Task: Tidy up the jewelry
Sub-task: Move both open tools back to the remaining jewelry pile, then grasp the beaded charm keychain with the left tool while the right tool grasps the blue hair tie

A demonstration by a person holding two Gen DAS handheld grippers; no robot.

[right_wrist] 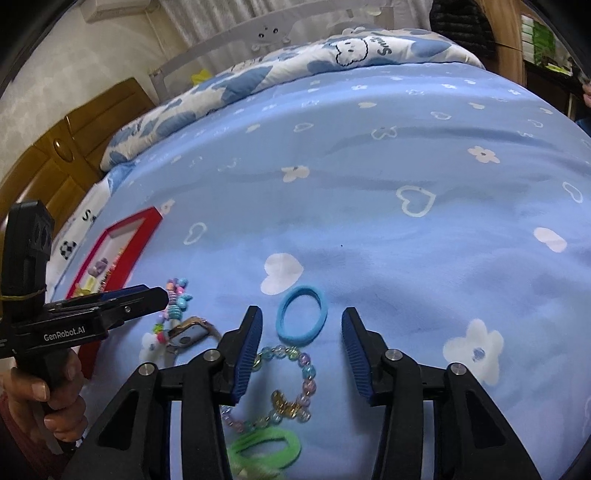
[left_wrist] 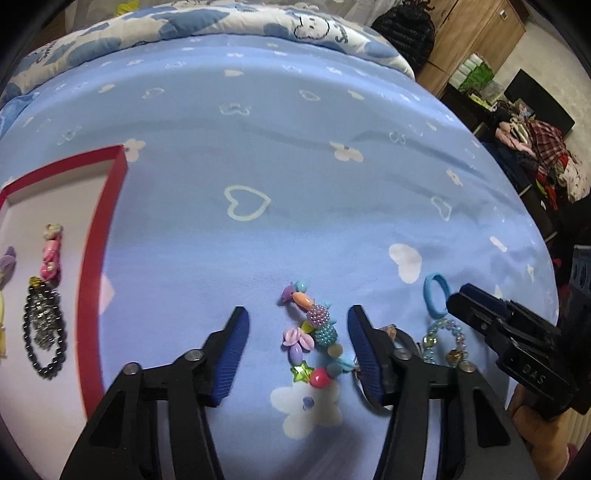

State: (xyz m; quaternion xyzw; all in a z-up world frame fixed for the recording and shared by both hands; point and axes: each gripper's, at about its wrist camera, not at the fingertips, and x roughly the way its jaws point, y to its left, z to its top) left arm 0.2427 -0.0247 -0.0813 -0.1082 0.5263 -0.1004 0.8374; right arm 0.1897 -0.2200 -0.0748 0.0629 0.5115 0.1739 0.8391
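Note:
My left gripper (left_wrist: 297, 325) is open, its fingers on either side of a multicoloured chunky bead bracelet (left_wrist: 314, 336) that lies on the blue bed sheet. My right gripper (right_wrist: 301, 325) is open above a blue hair tie (right_wrist: 301, 319) and a clear pastel bead bracelet (right_wrist: 291, 384). A green hair tie (right_wrist: 264, 448) lies just below them. A watch (right_wrist: 188, 332) lies between the two grippers. The red-rimmed box (left_wrist: 99, 258) at the left holds a black bead necklace (left_wrist: 44, 328), a pink clip (left_wrist: 51, 251) and other pieces.
The right gripper shows in the left wrist view (left_wrist: 509, 332), and the left gripper shows in the right wrist view (right_wrist: 110, 306). A folded quilt (left_wrist: 221, 22) lies across the far end of the bed. Wooden furniture and piled clothes (left_wrist: 535, 155) stand beyond the bed's right edge.

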